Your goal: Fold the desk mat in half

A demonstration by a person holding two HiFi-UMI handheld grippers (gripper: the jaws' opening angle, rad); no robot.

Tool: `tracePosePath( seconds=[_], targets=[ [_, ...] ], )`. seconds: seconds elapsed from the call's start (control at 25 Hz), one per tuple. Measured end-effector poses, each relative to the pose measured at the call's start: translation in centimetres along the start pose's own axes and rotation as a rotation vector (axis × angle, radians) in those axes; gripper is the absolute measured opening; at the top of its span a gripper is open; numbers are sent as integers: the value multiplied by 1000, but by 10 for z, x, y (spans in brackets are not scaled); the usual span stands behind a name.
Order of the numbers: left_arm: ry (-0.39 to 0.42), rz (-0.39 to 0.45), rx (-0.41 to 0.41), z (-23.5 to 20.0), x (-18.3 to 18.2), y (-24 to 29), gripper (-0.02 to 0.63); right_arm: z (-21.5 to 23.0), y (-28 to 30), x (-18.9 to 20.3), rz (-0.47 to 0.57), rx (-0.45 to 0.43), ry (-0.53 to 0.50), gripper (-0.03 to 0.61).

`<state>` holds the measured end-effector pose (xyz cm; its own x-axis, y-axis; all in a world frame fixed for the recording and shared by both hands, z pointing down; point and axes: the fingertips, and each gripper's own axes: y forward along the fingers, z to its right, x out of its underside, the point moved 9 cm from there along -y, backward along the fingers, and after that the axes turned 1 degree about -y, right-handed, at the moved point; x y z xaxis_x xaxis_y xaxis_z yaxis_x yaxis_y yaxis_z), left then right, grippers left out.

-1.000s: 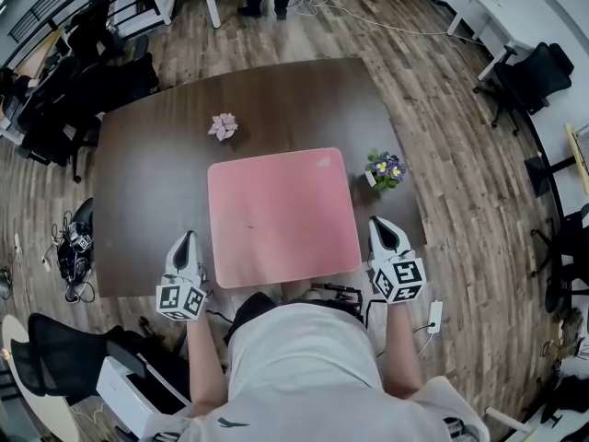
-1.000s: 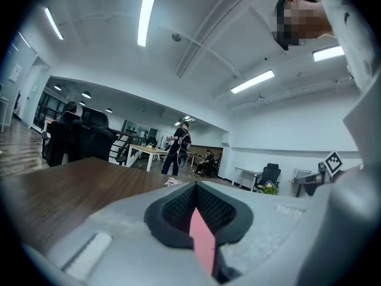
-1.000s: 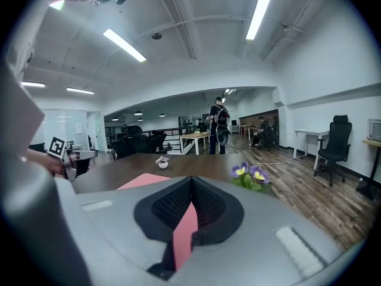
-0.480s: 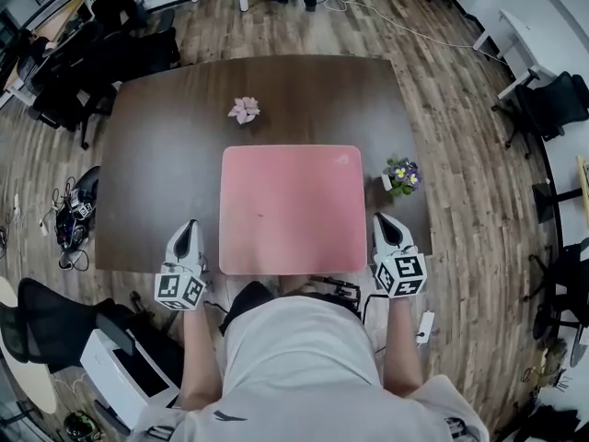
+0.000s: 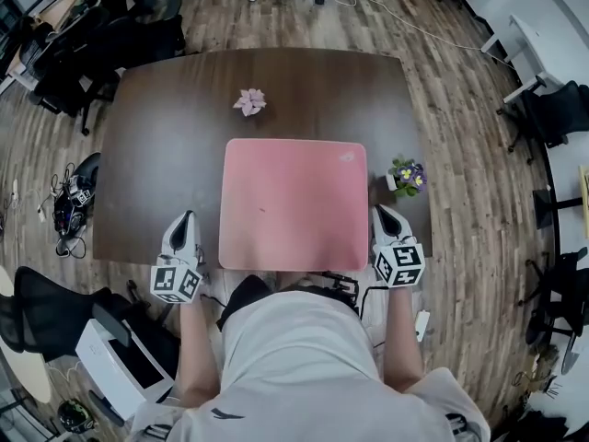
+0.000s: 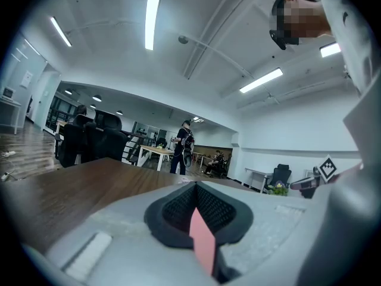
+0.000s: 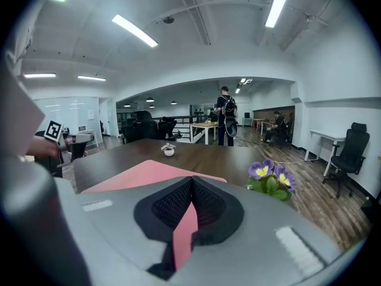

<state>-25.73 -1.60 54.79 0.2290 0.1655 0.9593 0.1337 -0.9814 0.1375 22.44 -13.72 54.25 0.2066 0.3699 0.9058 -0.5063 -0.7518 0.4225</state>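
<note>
mat (image 5: 294, 205) on table (image 5: 156, 155) | plant (image 5: 408, 175) right of mat | flower (image 5: 249, 101) behind mat

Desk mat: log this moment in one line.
desk mat: flat on table | left tool: shut, beside mat | right tool: shut, beside mat | fold: not started

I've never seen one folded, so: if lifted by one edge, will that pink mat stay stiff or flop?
Probably floppy: the pink mat lies thin and flat against the table. Likely light for its breadth, so it may sag between two held corners.
</note>
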Motion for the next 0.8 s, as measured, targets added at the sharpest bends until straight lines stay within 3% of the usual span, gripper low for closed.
tracePosePath(
  seconds=[0.24,0.6,0.8],
  targets=[
    [-12,-18,-6,-4,5,-3,2,7,28,28,-82,28,7,-3],
    [-18,-28,-17,-8,9,-7,2,21,78,104,-394,121,46,-1],
    [-24,-33,-28,-14,11,-11,2,18,81,113,-379,169,89,-2]
  ],
)
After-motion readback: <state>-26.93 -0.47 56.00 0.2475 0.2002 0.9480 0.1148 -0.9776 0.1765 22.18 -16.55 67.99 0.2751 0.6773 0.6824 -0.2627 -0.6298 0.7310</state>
